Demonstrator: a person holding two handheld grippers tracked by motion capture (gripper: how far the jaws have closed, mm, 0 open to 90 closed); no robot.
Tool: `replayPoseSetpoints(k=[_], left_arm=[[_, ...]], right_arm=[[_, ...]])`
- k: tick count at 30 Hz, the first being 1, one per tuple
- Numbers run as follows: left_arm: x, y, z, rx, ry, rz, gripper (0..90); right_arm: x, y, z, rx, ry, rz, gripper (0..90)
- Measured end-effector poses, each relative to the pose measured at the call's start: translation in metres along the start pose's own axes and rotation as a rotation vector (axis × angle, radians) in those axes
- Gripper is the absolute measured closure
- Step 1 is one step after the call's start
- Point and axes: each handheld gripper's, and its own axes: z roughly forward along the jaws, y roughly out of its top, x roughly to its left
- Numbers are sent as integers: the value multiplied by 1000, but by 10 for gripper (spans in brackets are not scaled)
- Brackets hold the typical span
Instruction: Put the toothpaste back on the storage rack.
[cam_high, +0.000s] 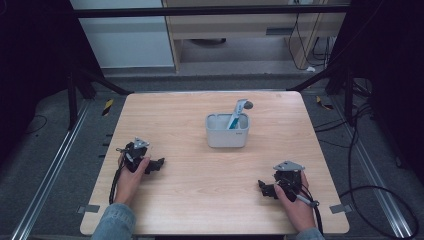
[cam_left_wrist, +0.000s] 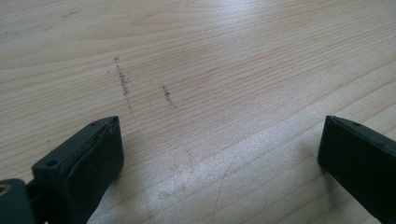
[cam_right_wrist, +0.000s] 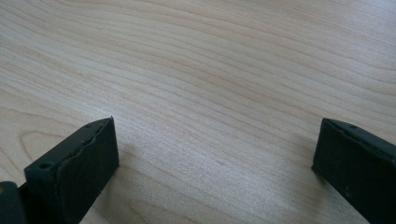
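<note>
High view: left gripper (cam_high: 156, 164) and right gripper (cam_high: 265, 189) rest near table (cam_high: 190, 210) side edges, jaws spread, empty; bin (cam_high: 227, 136) well apart.

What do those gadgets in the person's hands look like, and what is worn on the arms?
Each hand grips a chunky black gadget. The left gripper and right gripper each carry a grey three-cornered plate on top, end in two flat black jaws with padded faces, and trail a black cable back toward the person. The sleeves look like blue denim.
</note>
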Motion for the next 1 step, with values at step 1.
replayPoseSetpoints(k=[1], left_arm=[[0, 0, 0, 1, 2, -3, 0]], right_arm=[[0, 0, 0, 0, 1, -1, 4]])
